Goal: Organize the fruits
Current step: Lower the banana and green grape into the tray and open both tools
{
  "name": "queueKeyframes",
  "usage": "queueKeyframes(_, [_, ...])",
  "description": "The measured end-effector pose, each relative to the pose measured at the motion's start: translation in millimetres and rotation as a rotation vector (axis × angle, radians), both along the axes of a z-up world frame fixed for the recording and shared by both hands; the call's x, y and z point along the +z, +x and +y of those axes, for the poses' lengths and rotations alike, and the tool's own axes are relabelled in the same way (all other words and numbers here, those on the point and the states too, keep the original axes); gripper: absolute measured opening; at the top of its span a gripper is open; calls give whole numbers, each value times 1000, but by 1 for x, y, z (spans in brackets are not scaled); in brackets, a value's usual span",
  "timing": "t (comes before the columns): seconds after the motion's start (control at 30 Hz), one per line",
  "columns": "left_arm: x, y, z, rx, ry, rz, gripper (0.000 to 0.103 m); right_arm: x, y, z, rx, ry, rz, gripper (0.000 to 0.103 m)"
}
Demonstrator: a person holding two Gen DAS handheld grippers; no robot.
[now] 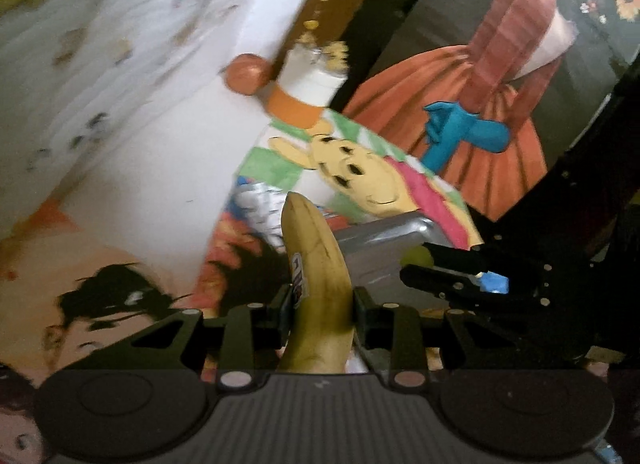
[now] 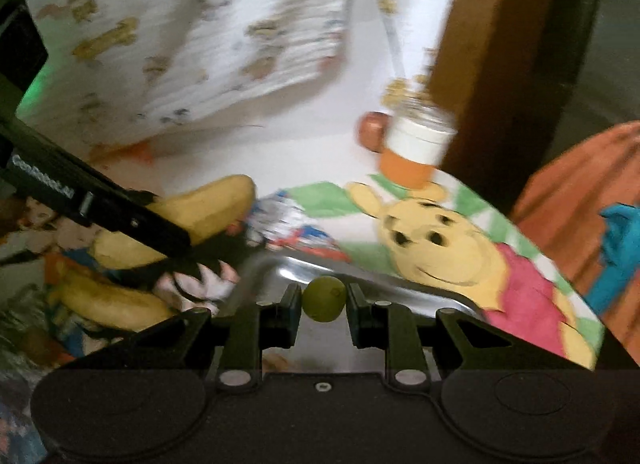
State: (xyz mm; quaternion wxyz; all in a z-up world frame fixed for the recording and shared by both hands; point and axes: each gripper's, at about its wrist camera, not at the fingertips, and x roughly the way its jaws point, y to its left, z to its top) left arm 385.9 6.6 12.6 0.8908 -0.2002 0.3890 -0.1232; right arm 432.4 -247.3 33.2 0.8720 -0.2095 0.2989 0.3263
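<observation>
Between my left fingers sits a banana, pinched across its middle by the left gripper, its tip pointing forward over the cartoon-printed cloth. My right gripper holds a small green fruit, perhaps a grape or lime; the left pad touches it, while a thin gap seems to show on the right, so I cannot be sure the pinch is firm. Just below and ahead of that fruit lies the metal tray, which I judge to be where the fruit belongs. A second banana rests on the cloth to the left of the tray, near the one I carry.

Risks, as I judge them: the round fruit is smooth and barely gripped, so a jolt or a slight easing of the jaws could let it roll out, skitter off the tray's rim and run across the cloth. The banana is soft; squeezing harder would bruise it, yet it is long and held at one spot, so it could pivot and slip. My two grippers are close together, and both views are blurred, so a collision at the tray is possible. Beyond the tray stand an orange-and-white cup and a small reddish object; an overreach could knock them.
</observation>
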Motion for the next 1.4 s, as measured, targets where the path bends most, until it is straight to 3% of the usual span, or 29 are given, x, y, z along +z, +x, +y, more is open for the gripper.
queueKeyframes(0.33, [0, 21, -41, -63, 4, -33, 34, -17, 5, -43, -194, 53, 54, 26])
queueKeyframes(0.43, [-5, 28, -49, -72, -3, -19, 34, -24, 7, -45, -212, 51, 66, 26])
queueKeyframes(0.7, [-12, 39, -64, -82, 68, 15, 34, -31, 12, -46, -247, 50, 93, 26])
queueKeyframes(1.1, [-26, 42, -63, -69, 23, 53, 35, -33, 9, -41, -285, 28, 70, 30])
queueKeyframes(1.23, [-28, 42, -59, -44, -13, 66, 39, -31, 3, -38, -294, 28, 49, 34])
queueKeyframes(1.4, [-19, 34, -56, -24, -26, 48, 57, -21, -6, -37, -313, 46, 14, 44])
